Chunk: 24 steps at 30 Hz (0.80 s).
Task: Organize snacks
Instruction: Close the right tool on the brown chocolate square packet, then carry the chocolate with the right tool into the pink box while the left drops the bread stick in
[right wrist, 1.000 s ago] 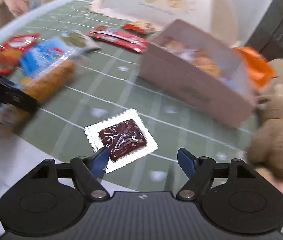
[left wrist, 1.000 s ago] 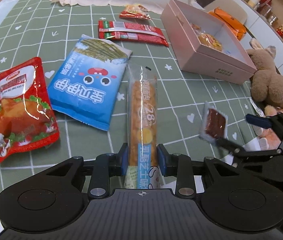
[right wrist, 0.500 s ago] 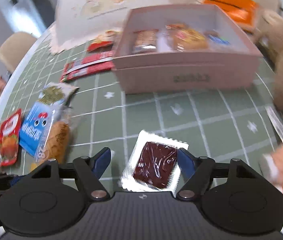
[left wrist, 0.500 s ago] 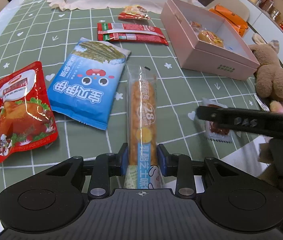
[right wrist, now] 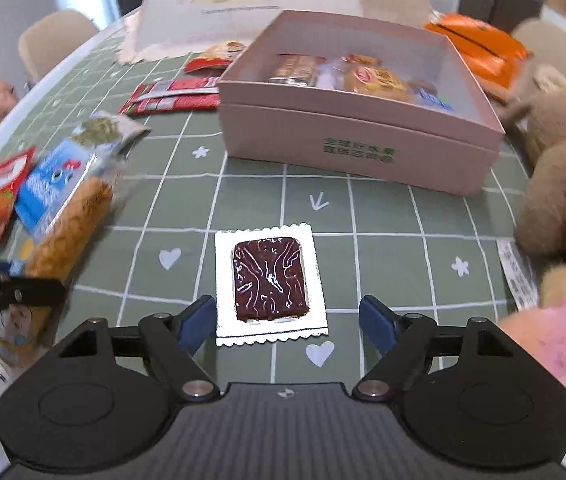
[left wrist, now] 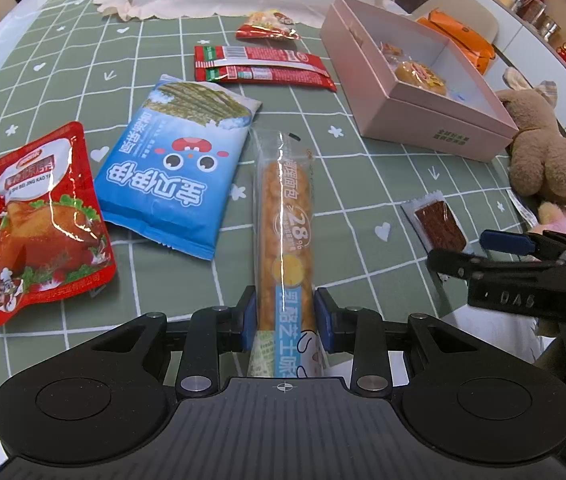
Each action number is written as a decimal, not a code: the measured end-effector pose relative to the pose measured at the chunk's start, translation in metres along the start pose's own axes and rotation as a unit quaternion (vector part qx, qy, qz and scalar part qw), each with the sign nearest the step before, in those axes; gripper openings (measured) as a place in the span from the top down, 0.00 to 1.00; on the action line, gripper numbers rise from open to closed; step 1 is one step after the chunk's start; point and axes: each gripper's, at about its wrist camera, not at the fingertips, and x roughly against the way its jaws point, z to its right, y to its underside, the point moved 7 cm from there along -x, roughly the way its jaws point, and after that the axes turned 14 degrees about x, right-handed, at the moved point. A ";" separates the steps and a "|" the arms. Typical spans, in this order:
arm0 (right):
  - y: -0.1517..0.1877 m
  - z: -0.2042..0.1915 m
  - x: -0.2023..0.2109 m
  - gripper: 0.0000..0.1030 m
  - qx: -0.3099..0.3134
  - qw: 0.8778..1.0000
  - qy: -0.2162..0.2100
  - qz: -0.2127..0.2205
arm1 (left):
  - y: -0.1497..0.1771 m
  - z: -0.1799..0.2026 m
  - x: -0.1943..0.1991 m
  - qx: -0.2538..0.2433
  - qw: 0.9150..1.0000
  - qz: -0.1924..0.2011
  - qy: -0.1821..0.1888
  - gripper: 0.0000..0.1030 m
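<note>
Brown snack pkt [right wrist: 270, 280] flat betw right gripper [right wrist: 287, 318] jaws (untouched, just widened)

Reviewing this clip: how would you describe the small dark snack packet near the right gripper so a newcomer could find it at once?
Start at the open pink box on the green checked tablecloth. On the cloth in front of its printed side lies the small packet, flat between the open jaws of the right gripper. It alone is a clear, zigzag-edged square showing a dark brown slab; the other wrappers are bigger and brightly printed.

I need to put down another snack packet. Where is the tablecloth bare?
Bare patches: between the long bread stick, pink box and small brown packet; also the far left tablecloth. Crowded: red chicken pouch beside blue bag.
</note>
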 end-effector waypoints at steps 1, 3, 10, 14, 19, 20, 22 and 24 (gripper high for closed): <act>-0.003 -0.001 0.000 0.23 -0.013 1.000 -0.010 0.003 | 0.000 0.000 0.000 0.000 1.000 0.001 0.000 0.66; -0.008 -0.005 -0.002 0.23 -0.031 0.999 -0.020 0.008 | 0.000 0.000 0.001 0.000 1.000 0.002 0.001 0.66; -0.016 -0.011 -0.007 0.56 0.005 1.000 0.021 0.013 | 0.002 0.001 0.002 -0.005 1.000 0.007 0.001 0.66; -0.012 -0.015 0.012 0.63 0.016 1.000 0.003 0.012 | 0.001 -0.001 0.002 -0.001 1.000 0.014 0.010 0.66; -0.012 -0.011 0.046 0.84 0.009 0.999 0.001 0.038 | -0.014 0.004 -0.006 0.004 1.000 0.006 0.019 0.66; -0.013 -0.009 0.051 0.89 0.005 0.999 0.001 0.040 | -0.019 0.007 -0.009 0.004 1.000 0.003 0.019 0.66; -0.014 -0.003 0.062 0.89 -0.002 0.999 0.007 0.050 | -0.029 0.013 -0.015 0.004 0.999 -0.004 0.032 0.68; -0.015 0.005 0.068 0.88 0.000 0.998 0.014 0.056 | -0.035 0.020 -0.017 0.004 0.999 0.000 0.050 0.68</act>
